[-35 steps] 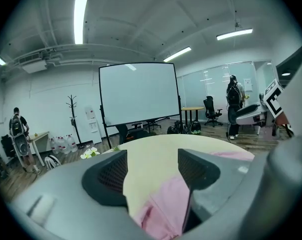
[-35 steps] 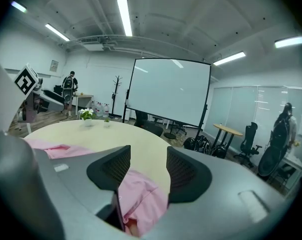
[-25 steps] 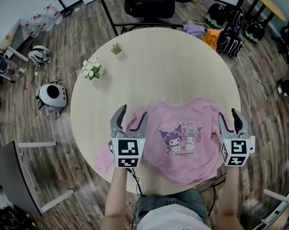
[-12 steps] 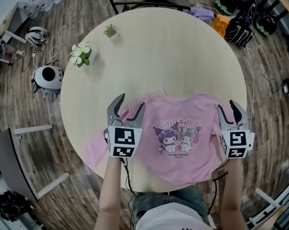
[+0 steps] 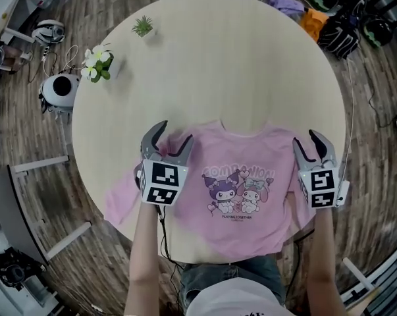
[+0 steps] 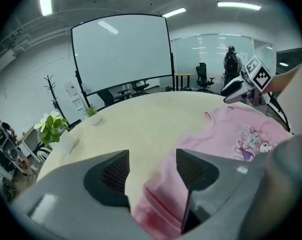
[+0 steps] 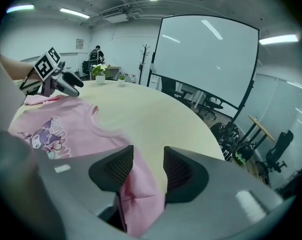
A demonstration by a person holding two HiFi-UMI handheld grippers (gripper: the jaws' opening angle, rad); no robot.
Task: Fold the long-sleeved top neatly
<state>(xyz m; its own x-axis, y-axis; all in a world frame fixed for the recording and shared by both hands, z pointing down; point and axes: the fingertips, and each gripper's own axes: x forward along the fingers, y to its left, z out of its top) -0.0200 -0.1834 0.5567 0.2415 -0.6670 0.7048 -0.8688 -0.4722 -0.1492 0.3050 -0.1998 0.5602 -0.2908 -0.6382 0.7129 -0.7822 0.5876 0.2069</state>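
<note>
- I hold both slanting down over the shoulders: left gripper (image 5: 174, 133) jaws apart; right gripper (image 5: 306, 140) jaws apart, just been closing, cloth between.
- The pink cartoon-print long-sleeved top (image 5: 251, 232) lies flat, front up.

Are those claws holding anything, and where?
Nothing held yet. The left gripper and right gripper stand open over the sleeves of the pink long-sleeved top; the right's jaws have just been closing, fabric between them.

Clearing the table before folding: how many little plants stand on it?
2: a white-flowered plant at the table's left edge, a small green plant beyond it. None seem hidden.
</note>
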